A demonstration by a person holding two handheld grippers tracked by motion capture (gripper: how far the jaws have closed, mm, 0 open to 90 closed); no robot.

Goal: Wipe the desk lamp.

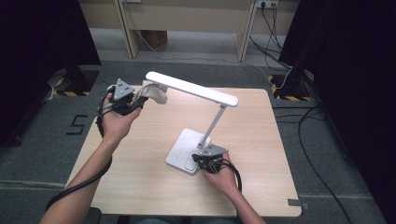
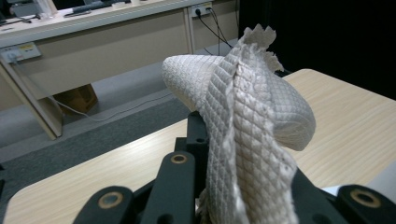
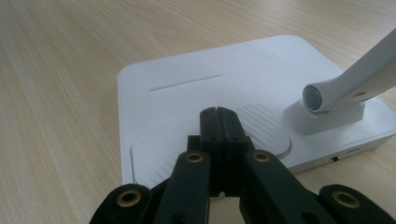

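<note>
The surface (image 1: 140,186) is a light wood-grain top with rounded corners, standing on grey carpet (image 1: 37,154). Black curtains (image 1: 32,46) hang at both sides, dark and without detail. Beyond the far edge stands a long beige bench (image 1: 187,18) on pale legs, with a brown box (image 1: 154,38) on the floor beneath it. A wall socket (image 1: 267,3) sits at the top right, and black cables (image 1: 308,140) trail from there across the carpet. Yellow-and-black hazard tape (image 1: 70,93) marks the floor near the far corners, and a black number five (image 1: 77,125) is marked on the carpet at the left. The light is even and soft.
</note>
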